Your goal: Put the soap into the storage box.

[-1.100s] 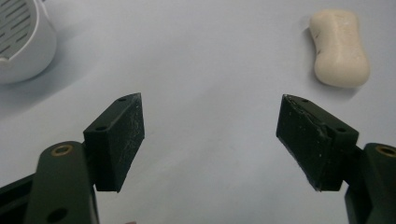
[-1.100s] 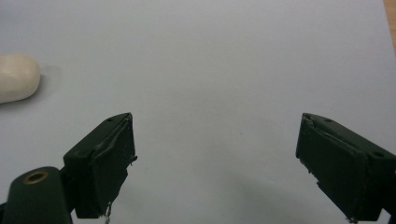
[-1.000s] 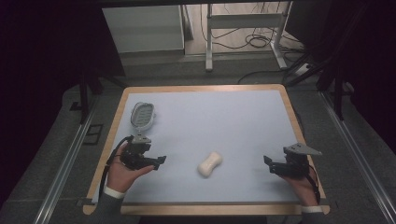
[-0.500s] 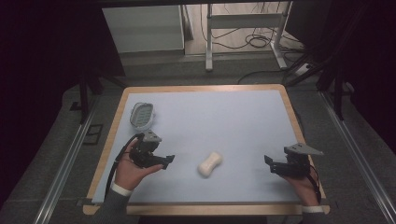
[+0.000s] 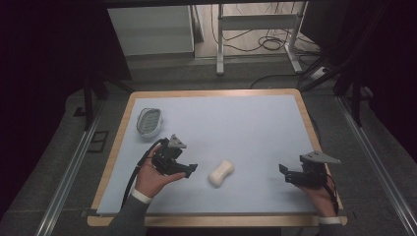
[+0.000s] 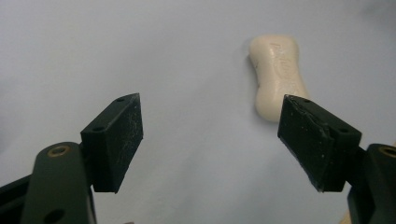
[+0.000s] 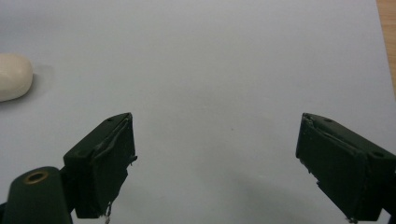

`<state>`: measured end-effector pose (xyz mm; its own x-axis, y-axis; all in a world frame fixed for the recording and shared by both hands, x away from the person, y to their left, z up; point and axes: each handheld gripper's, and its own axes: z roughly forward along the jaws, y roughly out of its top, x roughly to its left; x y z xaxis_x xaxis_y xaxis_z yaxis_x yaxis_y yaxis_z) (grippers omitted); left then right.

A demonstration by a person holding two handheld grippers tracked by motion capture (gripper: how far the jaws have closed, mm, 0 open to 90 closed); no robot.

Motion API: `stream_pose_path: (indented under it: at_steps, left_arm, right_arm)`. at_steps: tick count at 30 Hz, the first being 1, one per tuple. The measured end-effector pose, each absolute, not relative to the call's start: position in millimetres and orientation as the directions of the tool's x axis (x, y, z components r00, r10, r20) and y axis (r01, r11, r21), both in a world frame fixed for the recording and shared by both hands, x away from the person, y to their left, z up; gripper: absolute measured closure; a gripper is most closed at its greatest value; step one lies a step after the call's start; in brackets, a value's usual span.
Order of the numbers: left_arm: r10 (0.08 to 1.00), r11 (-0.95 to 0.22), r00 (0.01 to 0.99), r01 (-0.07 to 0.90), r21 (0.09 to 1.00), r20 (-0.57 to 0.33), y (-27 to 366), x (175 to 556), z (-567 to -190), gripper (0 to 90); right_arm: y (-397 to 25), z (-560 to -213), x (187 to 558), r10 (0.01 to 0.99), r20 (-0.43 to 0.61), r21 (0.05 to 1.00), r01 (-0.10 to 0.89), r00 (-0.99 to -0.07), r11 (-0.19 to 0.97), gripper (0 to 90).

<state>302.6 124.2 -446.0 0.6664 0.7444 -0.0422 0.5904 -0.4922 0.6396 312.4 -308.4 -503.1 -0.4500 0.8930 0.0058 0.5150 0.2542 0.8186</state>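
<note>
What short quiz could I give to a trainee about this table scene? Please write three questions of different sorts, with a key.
1. True or false: the left gripper holds the soap bar.
2. Which object lies near the table's far left corner? A) soap dish B) cup C) sponge
3. Fill in: the right gripper's jaws stand ____.

Key: 1 false, its open jaws are short of the bar; 2 A; 3 open.

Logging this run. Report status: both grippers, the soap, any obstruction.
Left gripper open, empty, close beside the soap bar. Right gripper open, empty, farther off. Soap flat on the mat, untouched. Soap dish far left; nothing in the way.
</note>
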Motion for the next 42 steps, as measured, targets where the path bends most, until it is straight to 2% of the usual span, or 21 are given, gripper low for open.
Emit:
stream_pose_path:
  at_steps: [12, 27, 42]
  left_arm:
    - [0.703, -0.545, 0.710, 0.572, 0.613, -0.039, 91, 312, -448, 22.5]
    - [0.674, -0.585, 0.736, 0.585, 0.562, -0.065, 49, 321, -467, 22.9]
    - [0.675, -0.623, 0.734, 0.618, 0.480, -0.068, 17, 336, -493, 28.1]
  right_arm:
    - [-309, -505, 313, 0.893, 0.000, 0.819, 0.513, -0.450, 0.258, 11.7]
    - [-310, -505, 313, 0.895, 0.006, 0.821, 0.514, -0.447, 0.251, 11.6]
    - [-312, -507, 314, 0.900, 0.011, 0.817, 0.524, -0.436, 0.243, 11.6]
